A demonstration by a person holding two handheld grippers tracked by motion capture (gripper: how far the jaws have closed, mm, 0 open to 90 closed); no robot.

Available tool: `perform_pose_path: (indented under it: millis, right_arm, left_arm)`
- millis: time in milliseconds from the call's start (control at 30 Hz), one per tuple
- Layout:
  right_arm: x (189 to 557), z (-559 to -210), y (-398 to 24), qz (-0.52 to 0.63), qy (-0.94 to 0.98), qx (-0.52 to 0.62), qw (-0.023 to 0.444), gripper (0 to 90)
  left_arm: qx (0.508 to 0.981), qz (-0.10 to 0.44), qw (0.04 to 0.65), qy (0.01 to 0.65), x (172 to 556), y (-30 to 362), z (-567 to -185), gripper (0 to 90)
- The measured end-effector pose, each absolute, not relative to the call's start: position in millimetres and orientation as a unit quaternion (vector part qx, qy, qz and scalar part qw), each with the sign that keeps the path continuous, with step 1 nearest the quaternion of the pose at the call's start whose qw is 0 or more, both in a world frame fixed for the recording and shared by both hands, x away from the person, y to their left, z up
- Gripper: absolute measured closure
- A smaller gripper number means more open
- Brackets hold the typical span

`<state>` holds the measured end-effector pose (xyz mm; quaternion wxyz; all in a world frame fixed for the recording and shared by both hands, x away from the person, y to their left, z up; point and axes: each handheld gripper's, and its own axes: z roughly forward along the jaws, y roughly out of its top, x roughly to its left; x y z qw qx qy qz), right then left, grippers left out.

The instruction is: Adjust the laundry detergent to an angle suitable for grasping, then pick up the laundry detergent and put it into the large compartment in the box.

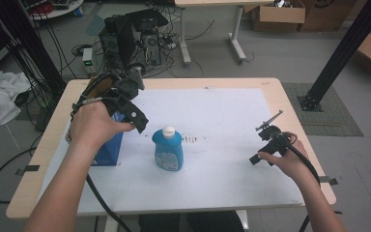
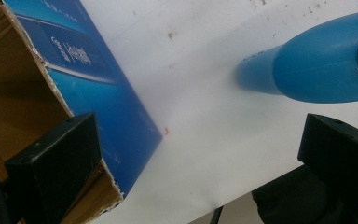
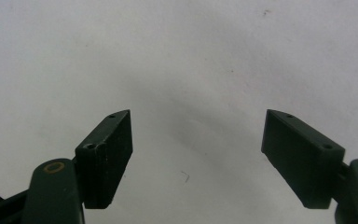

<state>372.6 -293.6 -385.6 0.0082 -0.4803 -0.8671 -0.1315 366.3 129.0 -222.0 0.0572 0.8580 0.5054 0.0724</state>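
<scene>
L gripper (image 1: pixel 125 108) hangs over the blue carton (image 1: pixel 108 147) nr the table's (image 1: pixel 270 87) left edge, jaws spread wide w/ nothing between them. In the left gripper view one jaw sits over the carton's torn open top, brown cardboard inside; the other jaw is out over the white mat (image 2: pixel 205 140), clear of the blue bottle (image 2: pixel 317 70). No contact w/ carton that I can make out.

Bottle stands upright w/ white cap, approx mid-table, just beside the carton on its right, a small gap between them.

R gripper (image 1: pixel 265 145) is low nr the table's right edge, well apart from the bottle. Right gripper view: jaws wide apart, empty, bare white mat below.
</scene>
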Motion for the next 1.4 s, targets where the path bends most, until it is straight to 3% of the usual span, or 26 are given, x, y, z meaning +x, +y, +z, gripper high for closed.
perform_pose_path:
  millis: [1067,1400]
  right_arm:
    - [374.5,-384.0,-295.2,-0.135,-0.866,-0.481,0.01,22.4]
    - [372.1,-384.2,-298.7,-0.136,-0.864,-0.484,0.01,22.5]
  left_arm:
    - [0.86,0.076,0.072,0.499,367.8,132.3,-217.1,0.1]
    - [0.882,0.075,0.087,0.458,366.3,125.9,-211.4,0.1]
